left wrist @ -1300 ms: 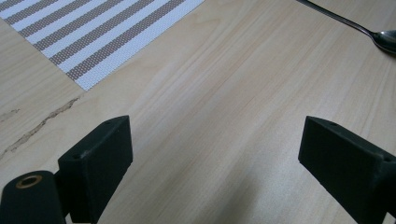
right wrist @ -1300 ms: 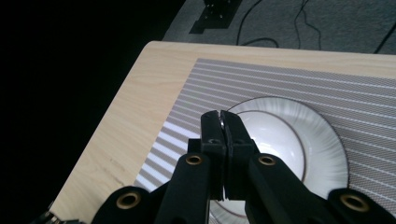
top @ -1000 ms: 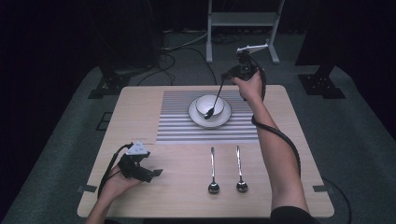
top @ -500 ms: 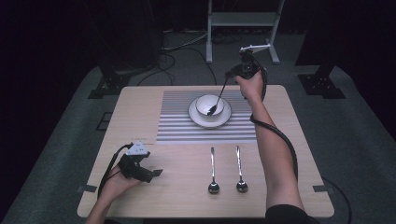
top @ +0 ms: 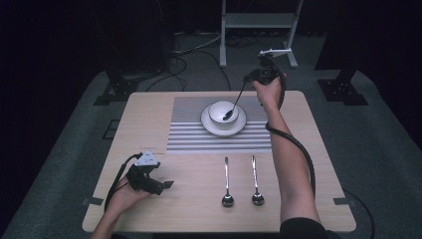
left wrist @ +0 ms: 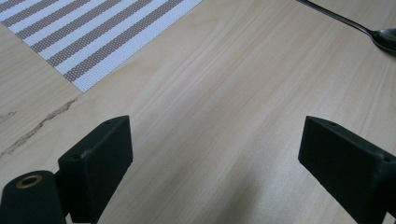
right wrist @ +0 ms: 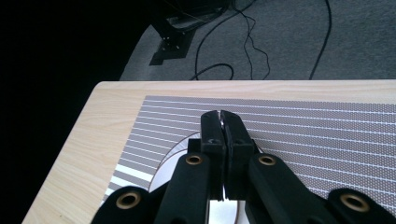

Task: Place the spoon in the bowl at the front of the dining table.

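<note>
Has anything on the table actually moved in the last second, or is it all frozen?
Hardly anything. The right gripper stays shut on the black spoon, whose head has shifted only slightly inside the bowl on its plate. The left gripper still rests open on the table, and the two silver spoons lie as before.

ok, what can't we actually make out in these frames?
- Bowl contents: high view, too small, and the spoon head darkens the inside.
- Spoon handle in the right gripper: right gripper view, closed jaws hide it but for a sliver.
- Bowl and plate: right gripper view, covered by the gripper body.
- Table spoon: left gripper view, cut off by the right edge.
- Left gripper is open, nothing between.
</note>
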Available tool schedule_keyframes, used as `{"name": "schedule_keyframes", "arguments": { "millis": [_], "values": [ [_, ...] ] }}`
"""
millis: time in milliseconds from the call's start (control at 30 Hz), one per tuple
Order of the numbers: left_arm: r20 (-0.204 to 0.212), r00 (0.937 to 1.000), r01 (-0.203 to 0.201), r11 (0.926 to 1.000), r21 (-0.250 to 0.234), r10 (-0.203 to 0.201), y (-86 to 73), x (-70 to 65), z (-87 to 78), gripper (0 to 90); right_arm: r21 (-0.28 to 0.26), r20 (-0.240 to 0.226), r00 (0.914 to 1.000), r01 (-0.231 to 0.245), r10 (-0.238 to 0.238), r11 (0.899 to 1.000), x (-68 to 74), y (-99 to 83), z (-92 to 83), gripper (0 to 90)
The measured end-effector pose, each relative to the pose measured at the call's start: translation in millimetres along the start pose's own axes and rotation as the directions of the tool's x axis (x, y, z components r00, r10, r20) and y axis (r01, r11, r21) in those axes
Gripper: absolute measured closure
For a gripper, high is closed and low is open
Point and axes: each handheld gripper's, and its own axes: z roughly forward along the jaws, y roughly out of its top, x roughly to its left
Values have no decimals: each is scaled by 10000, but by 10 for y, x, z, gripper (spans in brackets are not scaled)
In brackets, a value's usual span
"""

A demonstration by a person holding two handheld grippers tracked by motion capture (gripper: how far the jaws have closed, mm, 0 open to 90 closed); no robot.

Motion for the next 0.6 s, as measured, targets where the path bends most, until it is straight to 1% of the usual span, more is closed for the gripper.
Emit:
{"name": "schedule_keyframes", "arguments": {
  "millis": [200,267,367,500,600],
  "values": [
    [16,10000,-24,10000,42,24,-1,-7,12,88,-43,102,9999,-15,15,10000,-46,-47,43,882],
    [8,10000,-28,10000,37,28,1,-7,11,88,78,188,9998,32,-33,10000,-57,-67,63,882],
    [11,10000,-17,10000,32,17,1,-7,13,88,286,180,9998,4,-9,9996,-82,-105,94,881],
    [25,10000,-44,10000,27,44,4,-8,18,88,691,469,9987,147,-180,9975,-96,-179,167,871],
    [13,10000,-62,10000,48,62,4,-8,21,88,864,392,9991,137,-171,9962,-105,-205,196,869]
  ]
}}
